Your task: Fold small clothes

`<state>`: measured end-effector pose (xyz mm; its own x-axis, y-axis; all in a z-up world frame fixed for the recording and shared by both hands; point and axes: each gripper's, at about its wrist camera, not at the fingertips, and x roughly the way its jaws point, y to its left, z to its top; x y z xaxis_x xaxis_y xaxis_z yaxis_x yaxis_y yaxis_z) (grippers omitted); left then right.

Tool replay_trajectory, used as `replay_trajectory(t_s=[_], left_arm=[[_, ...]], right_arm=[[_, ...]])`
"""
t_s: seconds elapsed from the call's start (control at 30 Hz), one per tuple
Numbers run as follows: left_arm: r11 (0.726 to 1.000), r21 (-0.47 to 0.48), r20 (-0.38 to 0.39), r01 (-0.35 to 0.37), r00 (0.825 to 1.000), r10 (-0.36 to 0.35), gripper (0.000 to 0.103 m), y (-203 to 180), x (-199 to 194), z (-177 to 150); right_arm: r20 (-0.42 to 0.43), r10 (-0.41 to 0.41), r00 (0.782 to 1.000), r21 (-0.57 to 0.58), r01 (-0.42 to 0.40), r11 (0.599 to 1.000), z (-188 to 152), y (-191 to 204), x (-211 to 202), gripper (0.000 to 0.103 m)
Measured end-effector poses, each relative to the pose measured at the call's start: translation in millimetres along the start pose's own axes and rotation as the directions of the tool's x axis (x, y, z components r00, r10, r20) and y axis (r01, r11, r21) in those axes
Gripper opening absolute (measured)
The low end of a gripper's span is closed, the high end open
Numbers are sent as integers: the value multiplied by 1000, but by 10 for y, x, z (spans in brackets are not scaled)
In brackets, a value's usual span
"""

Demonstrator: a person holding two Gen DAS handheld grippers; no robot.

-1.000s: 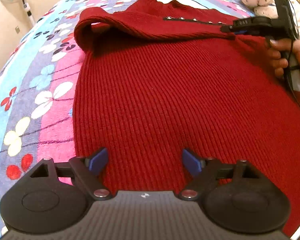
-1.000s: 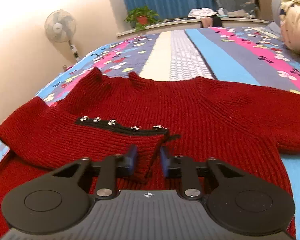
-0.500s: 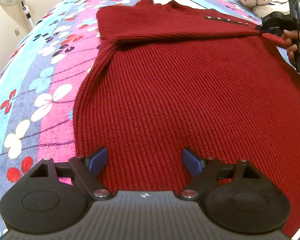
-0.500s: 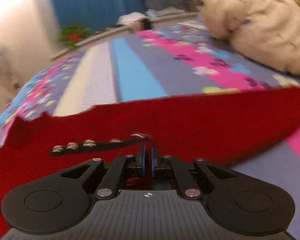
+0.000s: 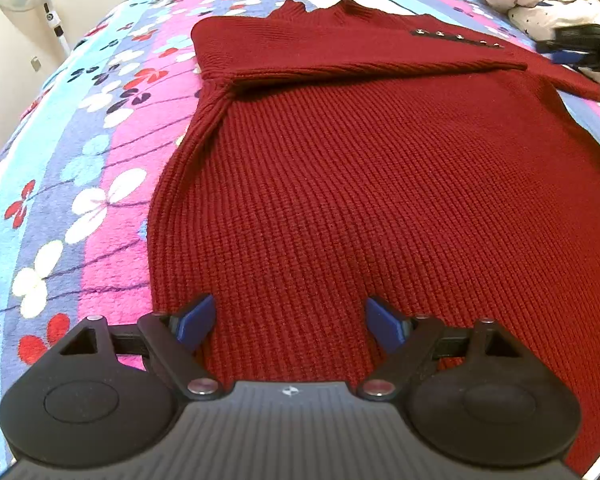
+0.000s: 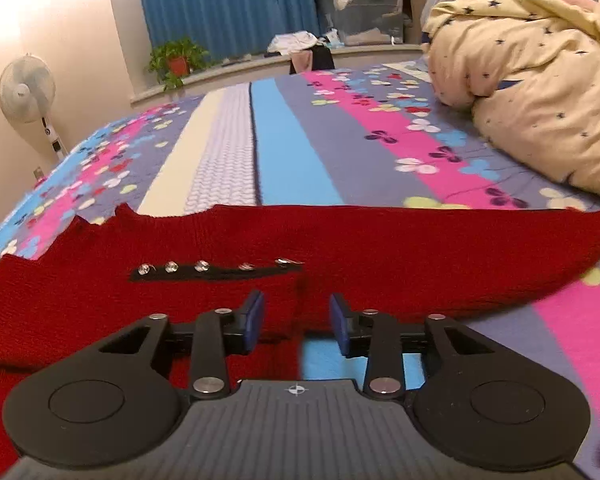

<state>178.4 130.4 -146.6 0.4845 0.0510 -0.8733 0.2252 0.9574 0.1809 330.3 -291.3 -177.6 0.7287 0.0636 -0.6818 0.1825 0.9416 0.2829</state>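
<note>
A dark red knit sweater point(image 5: 372, 184) lies flat on the floral bedspread point(image 5: 80, 168). Its left sleeve point(image 5: 340, 48) is folded across the chest, the cuff with a black strip of silver studs point(image 5: 456, 37) at the right. My left gripper point(image 5: 290, 320) is open and empty over the sweater's hem. My right gripper point(image 6: 296, 320) is open just behind the folded cuff point(image 6: 216, 272), holding nothing; it also shows at the right edge of the left wrist view point(image 5: 576, 54). The other sleeve point(image 6: 480, 252) stretches out to the right.
A bundled cream quilt with stars point(image 6: 540, 80) lies on the bed at the right. A standing fan point(image 6: 28, 92) is by the left wall. A potted plant point(image 6: 178, 60) and a storage box point(image 6: 360, 12) sit on the window ledge behind.
My right gripper carried the sleeve cuff across the chest to the right, laid it down and opened, letting go. The left gripper stayed open over the hem.
</note>
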Motion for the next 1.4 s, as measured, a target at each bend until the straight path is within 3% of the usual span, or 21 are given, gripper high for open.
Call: replay_trajectory(t_s=[0.1,0.27,0.33,0.4,0.47,0.63,0.73,0.93,1.13,1.23,1.4], left_arm=[[1000,17,5,-14,1000,14,85,-30,-35,14],[999,-18,49,-36,998,37,83,17,-140,50],[998,-51,56,-41,997,44,83,60,-169,55],[997,-63,36,-51,998,53,83,72,-141,40],[997,-36,-6,-67,998,67,83,23,-78,2],[993,41,49,-106,993,104,83,-138,-192,-16],[989,52,122,-138,984,131,83,-182,-259,12],[981,-17,230,-192,954,190,83,-245,-285,157],[985,-40,303,-168,937,172,83,-389,-250,279],[986,-34,289,-162,943,165,83,-434,-184,285],[989,-65,252,-135,956,147,83,-360,-101,319]], right_arm=[[-50,50,998,-13,-51,999,-191,-50,-378,48],[-158,126,979,-134,-148,980,-637,25,-796,58],[-289,44,956,-190,-102,976,-827,14,-698,58],[-339,-25,941,-210,-49,976,-946,-66,-634,63],[-308,-15,951,-143,-31,989,-890,-175,-726,67],[-122,-13,992,-49,7,999,-715,-489,-1062,64],[-62,-51,997,19,52,998,-622,-749,-1096,65],[56,-96,994,206,82,975,-430,-1293,-985,65],[83,-144,986,367,104,925,-293,-1861,-631,65],[60,-201,978,435,156,887,-264,-2151,-385,65],[54,-182,982,561,121,819,-279,-2483,37,65]])
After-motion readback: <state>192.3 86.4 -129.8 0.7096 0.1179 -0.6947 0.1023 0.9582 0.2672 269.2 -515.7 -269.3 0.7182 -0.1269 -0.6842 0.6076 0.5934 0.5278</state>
